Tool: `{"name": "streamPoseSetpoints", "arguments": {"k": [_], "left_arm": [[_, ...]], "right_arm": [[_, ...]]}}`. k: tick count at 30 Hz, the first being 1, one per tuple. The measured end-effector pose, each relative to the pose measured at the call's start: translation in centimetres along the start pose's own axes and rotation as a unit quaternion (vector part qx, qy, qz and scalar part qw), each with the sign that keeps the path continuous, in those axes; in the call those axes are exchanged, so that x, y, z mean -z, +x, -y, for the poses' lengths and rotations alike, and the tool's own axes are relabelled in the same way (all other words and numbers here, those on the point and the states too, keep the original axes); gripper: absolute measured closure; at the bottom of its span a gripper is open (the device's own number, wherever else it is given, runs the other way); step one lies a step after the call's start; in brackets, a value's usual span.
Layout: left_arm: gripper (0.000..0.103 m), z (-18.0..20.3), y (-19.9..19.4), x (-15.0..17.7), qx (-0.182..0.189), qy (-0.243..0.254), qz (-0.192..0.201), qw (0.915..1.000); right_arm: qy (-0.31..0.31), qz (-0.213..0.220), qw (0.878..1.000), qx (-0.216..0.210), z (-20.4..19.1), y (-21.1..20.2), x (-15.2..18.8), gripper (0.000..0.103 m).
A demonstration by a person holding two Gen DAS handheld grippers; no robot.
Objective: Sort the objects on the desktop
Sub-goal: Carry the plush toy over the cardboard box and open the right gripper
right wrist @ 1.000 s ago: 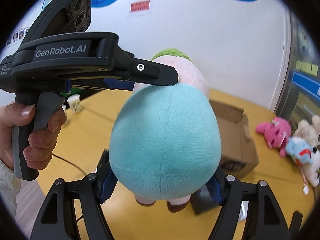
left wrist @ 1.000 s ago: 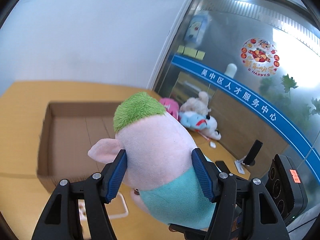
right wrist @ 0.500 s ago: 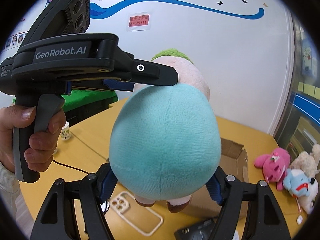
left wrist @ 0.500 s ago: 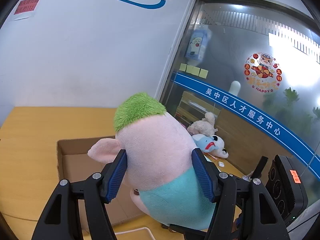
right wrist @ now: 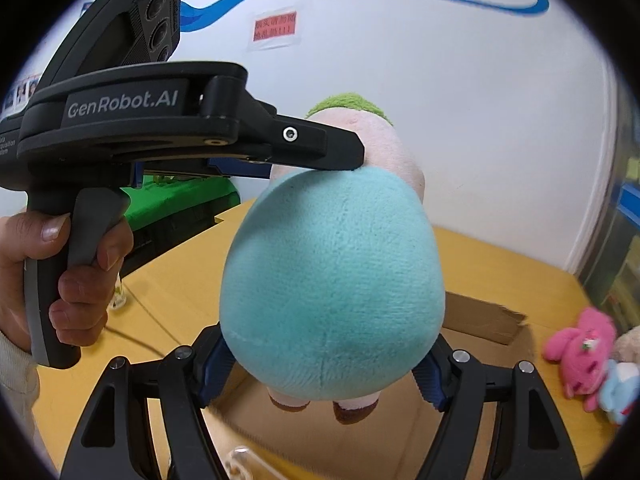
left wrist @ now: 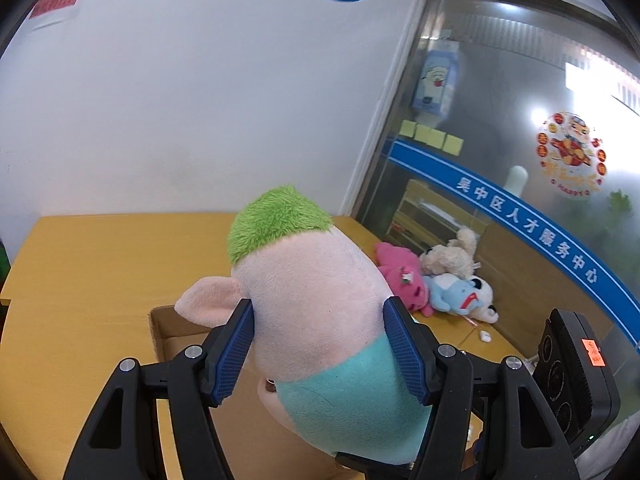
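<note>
A plush pig [left wrist: 316, 304] with a pink head, green hair tuft and teal body [right wrist: 332, 280] is held in the air by both grippers. My left gripper [left wrist: 320, 344] is shut on its head and neck; it also shows in the right wrist view [right wrist: 312, 148]. My right gripper [right wrist: 324, 368] is shut on the lower teal body near the feet. An open cardboard box [left wrist: 176, 332] lies on the yellow table under the plush; it also shows in the right wrist view [right wrist: 480, 316].
Several small plush toys, a pink one [left wrist: 400, 276], a beige one [left wrist: 452, 256] and a blue-white one [left wrist: 460, 292], lie at the table's far right by the glass wall. A clear phone case [right wrist: 240, 460] lies near the table's front. A white wall stands behind.
Both grippers and the plush have stayed locked together while the view tilted up and then back down. The box now sits low under the plush, nearer to it.
</note>
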State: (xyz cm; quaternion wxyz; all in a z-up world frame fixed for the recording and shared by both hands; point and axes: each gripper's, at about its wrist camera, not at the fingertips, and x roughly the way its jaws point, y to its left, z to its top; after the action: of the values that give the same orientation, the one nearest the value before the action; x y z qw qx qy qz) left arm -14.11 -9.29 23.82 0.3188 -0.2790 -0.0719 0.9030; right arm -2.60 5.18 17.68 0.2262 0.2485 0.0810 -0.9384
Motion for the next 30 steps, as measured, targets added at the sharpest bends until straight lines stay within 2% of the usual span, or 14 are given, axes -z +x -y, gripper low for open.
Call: {"name": "streamPoseSetpoints", "arguments": {"k": [3, 7, 11, 14, 17, 21, 25, 30], "left_arm": [[0.04, -4.1, 3.4, -1.0, -0.01, -0.02, -0.023, 0.9995], [0.04, -9.4, 8.3, -0.5, -0.027, -0.039, -0.063, 0.9969], [0.04, -14.6, 13.9, 2.0, -0.029, -0.078, -0.115, 0.9899], [0.04, -17.5, 17.1, 4.2, -0.024, -0.103, -0.144, 0.9839], [0.04, -18.9, 19.0, 5.9, -0.029, -0.112, -0.164, 0.9796], [0.04, -20.8, 20.7, 7.6, -0.038, -0.132, -0.192, 0.9718], [0.04, -21.3, 20.5, 7.9, -0.036, -0.141, -0.183, 0.9724], [0.04, -20.4, 20.9, 7.7, -0.047, -0.125, -0.187, 0.9732]], "right_arm": [[0.023, -0.017, 0.999, -0.017, 1.3, 4.2, -1.0, 0.028], [0.065, -0.053, 0.995, -0.05, 3.4, 10.5, -0.8, 0.028], [0.096, -0.106, 0.988, -0.051, 4.7, 17.1, 1.6, 0.028], [0.12, -0.14, 0.982, -0.048, 5.4, 20.2, 3.9, 0.028], [0.127, -0.159, 0.978, -0.045, 6.0, 22.2, 5.8, 0.028], [0.145, -0.195, 0.968, -0.063, 6.8, 24.2, 7.5, 0.028], [0.129, -0.218, 0.964, -0.077, 6.8, 24.5, 8.0, 0.021], [0.127, -0.233, 0.954, -0.138, 8.0, 22.0, 8.7, 0.02]]}}
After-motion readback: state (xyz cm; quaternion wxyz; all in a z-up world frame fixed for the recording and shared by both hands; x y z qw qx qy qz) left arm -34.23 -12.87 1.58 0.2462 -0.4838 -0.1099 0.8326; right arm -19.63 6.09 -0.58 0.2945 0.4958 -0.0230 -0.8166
